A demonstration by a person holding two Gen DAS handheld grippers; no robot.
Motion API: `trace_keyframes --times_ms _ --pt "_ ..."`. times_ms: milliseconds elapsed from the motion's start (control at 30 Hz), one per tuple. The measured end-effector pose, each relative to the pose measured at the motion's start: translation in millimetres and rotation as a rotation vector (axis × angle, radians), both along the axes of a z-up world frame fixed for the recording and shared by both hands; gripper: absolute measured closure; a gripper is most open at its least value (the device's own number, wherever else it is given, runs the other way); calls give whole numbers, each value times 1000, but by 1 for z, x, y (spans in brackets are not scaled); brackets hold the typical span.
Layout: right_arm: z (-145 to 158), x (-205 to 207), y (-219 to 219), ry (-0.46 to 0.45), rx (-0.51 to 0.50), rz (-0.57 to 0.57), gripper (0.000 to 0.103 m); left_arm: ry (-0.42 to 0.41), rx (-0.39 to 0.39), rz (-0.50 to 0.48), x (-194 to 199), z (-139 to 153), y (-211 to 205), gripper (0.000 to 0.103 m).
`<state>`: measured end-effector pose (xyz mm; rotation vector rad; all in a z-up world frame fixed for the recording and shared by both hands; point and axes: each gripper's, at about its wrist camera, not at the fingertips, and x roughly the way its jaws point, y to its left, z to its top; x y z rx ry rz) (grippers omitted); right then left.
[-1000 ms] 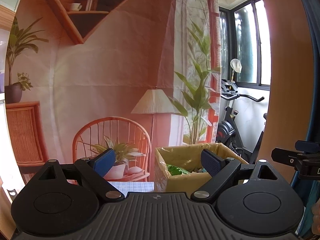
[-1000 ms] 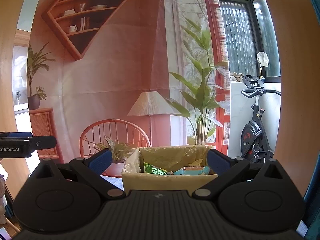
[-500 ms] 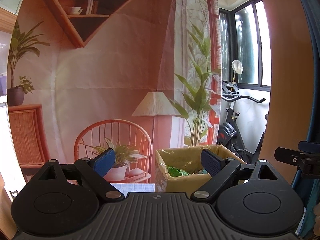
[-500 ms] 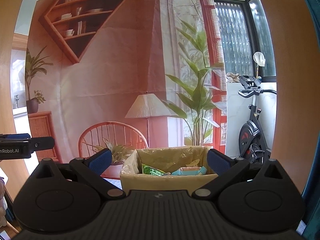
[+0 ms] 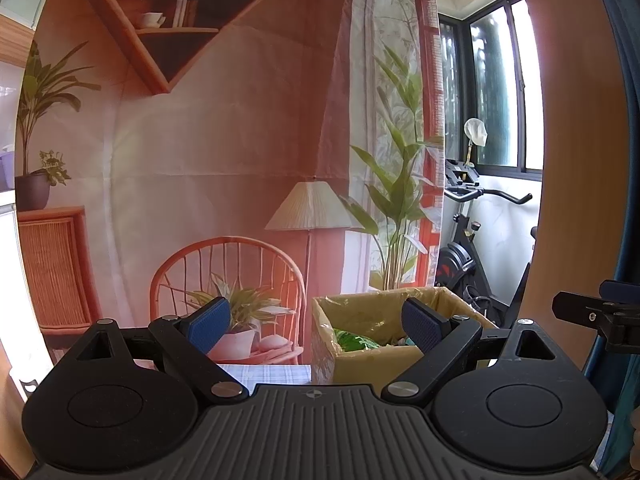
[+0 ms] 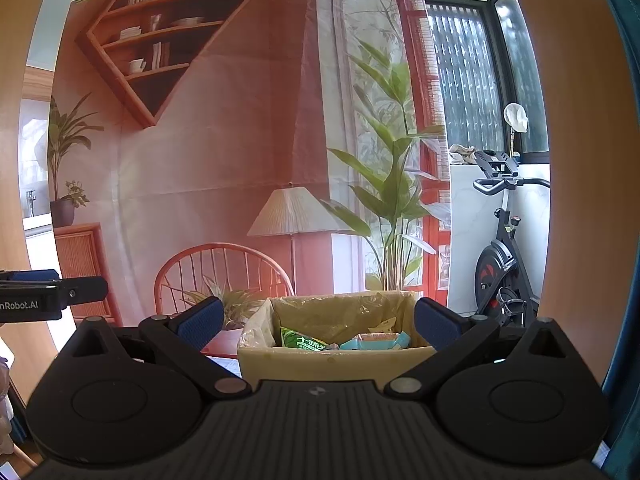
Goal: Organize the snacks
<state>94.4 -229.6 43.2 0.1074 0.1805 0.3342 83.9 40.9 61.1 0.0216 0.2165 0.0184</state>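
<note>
Both tongs up and level, pointing at the backdrop (image 6: pixel 224 128) with the printed shelf, lamp and chair. My left gripper (image 5: pixel 316 324) is spread wide, nothing between the blue pads (image 5: pixel 208 322). My right gripper (image 6: pixel 318 322) is the same: spread wide, empty.

Snacks sit in the cardboard box (image 6: pixel 332 362) lined with a clear plastic bag. From the right wrist camera the box is dead centre ahead, framed between my two fingers, not touched by either. I can see a green packet (image 6: pixel 302 340) on the left inside and a light blue and pink packet (image 6: pixel 378 340) just right of it, touching.

From the left wrist camera the box (image 5: pixel 360 366) sits right of centre; my right-hand finger overlaps its far rim in view, contact unclear. Only a bit of green packet (image 5: pixel 352 340) shows.

Box stands on a checked cloth (image 5: pixel 272 374). The other tong's tip pokes in at each frame edge. Exercise bike (image 6: pixel 500 256) at the window, right.
</note>
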Motion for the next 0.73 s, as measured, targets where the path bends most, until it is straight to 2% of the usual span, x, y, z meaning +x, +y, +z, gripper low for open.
trace_keyframes --times_ms 733 --pt "-3 -1 -5 6 0 -6 0 5 -13 -7 1 -1 3 9"
